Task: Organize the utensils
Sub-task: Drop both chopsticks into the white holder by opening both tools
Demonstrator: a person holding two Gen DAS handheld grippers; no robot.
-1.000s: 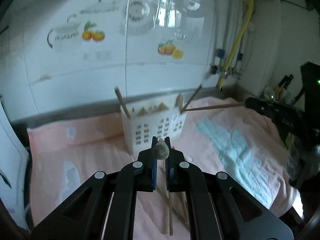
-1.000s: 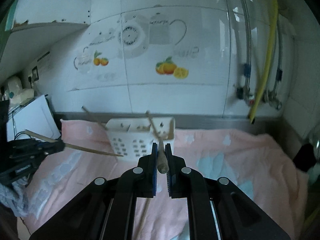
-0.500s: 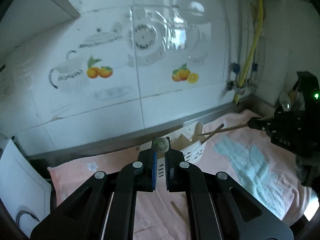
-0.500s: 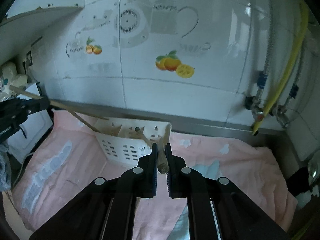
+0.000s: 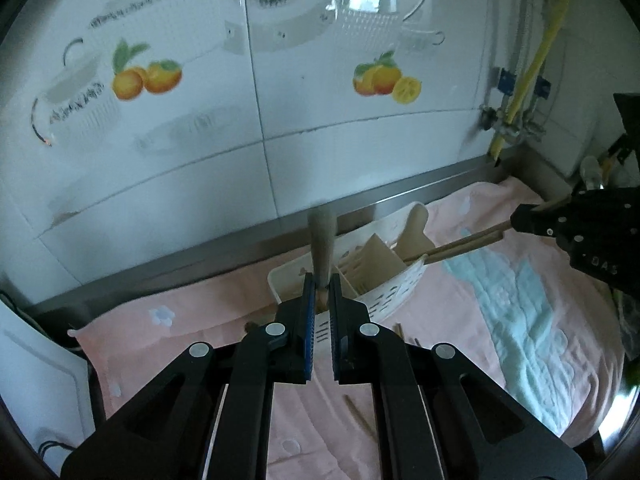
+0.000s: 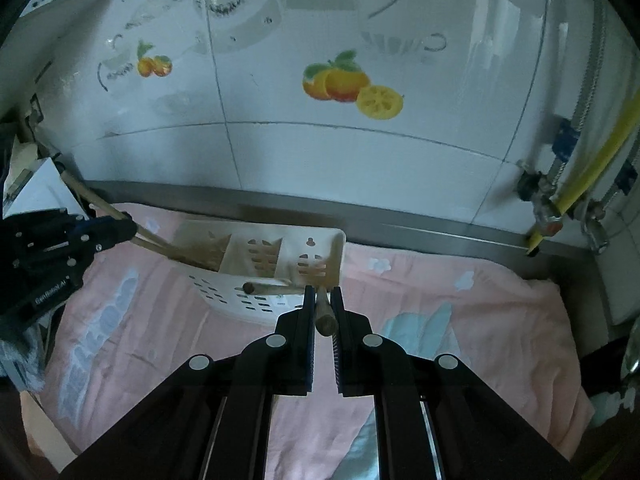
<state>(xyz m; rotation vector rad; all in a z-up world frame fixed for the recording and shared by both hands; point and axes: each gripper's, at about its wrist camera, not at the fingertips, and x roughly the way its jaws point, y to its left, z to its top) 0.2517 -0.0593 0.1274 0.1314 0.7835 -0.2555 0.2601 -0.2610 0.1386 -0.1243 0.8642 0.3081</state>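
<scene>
A white slotted utensil basket (image 5: 384, 292) lies tilted on the pink towel near the wall; it also shows in the right wrist view (image 6: 264, 276). My left gripper (image 5: 322, 284) is shut on wooden chopsticks (image 5: 323, 240) whose far ends reach into the basket's left compartment (image 6: 188, 252). My right gripper (image 6: 322, 300) is shut on another pair of wooden chopsticks (image 6: 323, 312), its tips in the basket's right end. That pair shows in the left wrist view (image 5: 460, 246), running from the right gripper (image 5: 520, 222) into the basket.
A pink towel (image 6: 460, 320) with a pale blue patch (image 5: 512, 320) covers the counter. Loose chopsticks (image 5: 360, 416) lie on it below the left gripper. The tiled wall (image 6: 360, 160) with yellow hose and taps (image 6: 560, 196) stands behind. A white board (image 5: 36, 380) is at the left.
Both grippers have moved forward and closer to the basket, tipping their chopsticks down into it. The chopstick ends now sit inside the basket's compartments.
</scene>
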